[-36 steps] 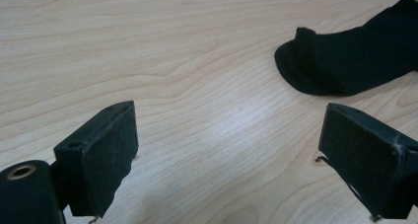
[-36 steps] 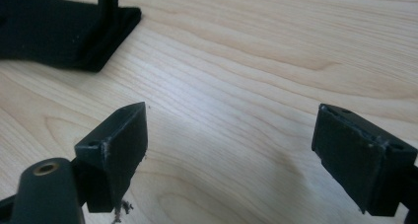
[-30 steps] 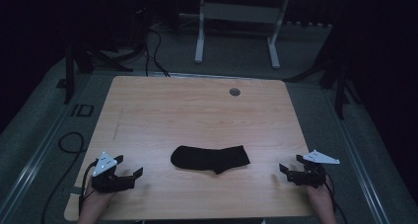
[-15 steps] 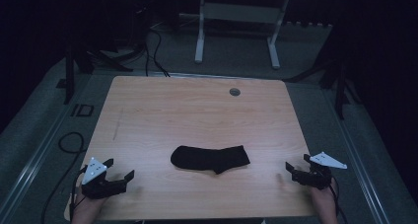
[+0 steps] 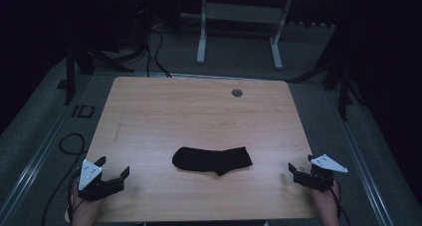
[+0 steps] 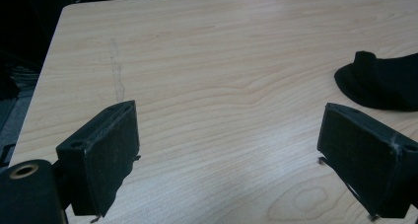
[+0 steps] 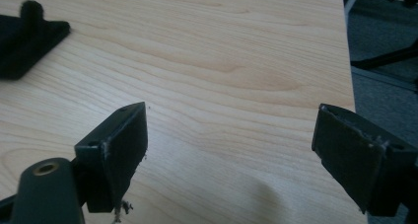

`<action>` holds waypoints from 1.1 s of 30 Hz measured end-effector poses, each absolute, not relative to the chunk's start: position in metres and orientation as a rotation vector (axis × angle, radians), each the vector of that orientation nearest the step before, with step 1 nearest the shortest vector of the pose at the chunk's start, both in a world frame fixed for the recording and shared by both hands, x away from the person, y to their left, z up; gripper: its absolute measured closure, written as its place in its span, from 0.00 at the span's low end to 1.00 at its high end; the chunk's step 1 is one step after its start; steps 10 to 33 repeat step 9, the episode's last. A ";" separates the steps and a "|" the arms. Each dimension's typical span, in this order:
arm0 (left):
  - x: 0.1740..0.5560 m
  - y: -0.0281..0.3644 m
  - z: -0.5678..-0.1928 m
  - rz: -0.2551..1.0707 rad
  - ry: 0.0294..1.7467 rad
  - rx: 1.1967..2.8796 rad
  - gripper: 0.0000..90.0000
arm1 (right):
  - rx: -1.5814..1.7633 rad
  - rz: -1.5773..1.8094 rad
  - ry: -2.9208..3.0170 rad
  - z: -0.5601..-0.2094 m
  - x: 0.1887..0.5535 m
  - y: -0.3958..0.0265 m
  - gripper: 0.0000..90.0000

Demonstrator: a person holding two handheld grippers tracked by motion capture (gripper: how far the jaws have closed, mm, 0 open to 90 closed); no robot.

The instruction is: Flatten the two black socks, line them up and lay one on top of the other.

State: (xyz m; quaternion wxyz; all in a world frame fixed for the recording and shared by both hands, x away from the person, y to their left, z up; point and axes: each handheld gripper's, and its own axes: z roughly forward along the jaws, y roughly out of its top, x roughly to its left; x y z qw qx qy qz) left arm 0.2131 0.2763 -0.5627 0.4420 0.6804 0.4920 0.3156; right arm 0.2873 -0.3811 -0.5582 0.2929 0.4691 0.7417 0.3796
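We see the black sock (image 5: 213, 160) flat on the table (image 5: 199, 111), between our 2 grippers and well apart from both; left gripper (image 5: 113, 167) and right gripper (image 5: 300, 167) fingers spread, empty.

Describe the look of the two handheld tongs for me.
Both tongs, left and right, are black with two flat, block-shaped jaws. Each carries a pale grey three-cornered plate on top. A dark cable trails from the left one. A brass-coloured ring sits near each jaw base.

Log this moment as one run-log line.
left hand-held gripper: open, near-left table corner | right hand-held gripper: open, near-right edge | black sock: flat, untouched between them
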 end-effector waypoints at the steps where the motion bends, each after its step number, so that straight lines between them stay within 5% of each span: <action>1: 0.213 0.275 -0.563 0.786 1.217 1.702 0.10 | 1.250 1.007 1.977 -0.559 0.287 -0.381 0.15; 33: 0.213 0.272 -0.565 0.782 1.212 1.721 0.10 | 1.248 0.981 2.001 -0.561 0.289 -0.380 0.15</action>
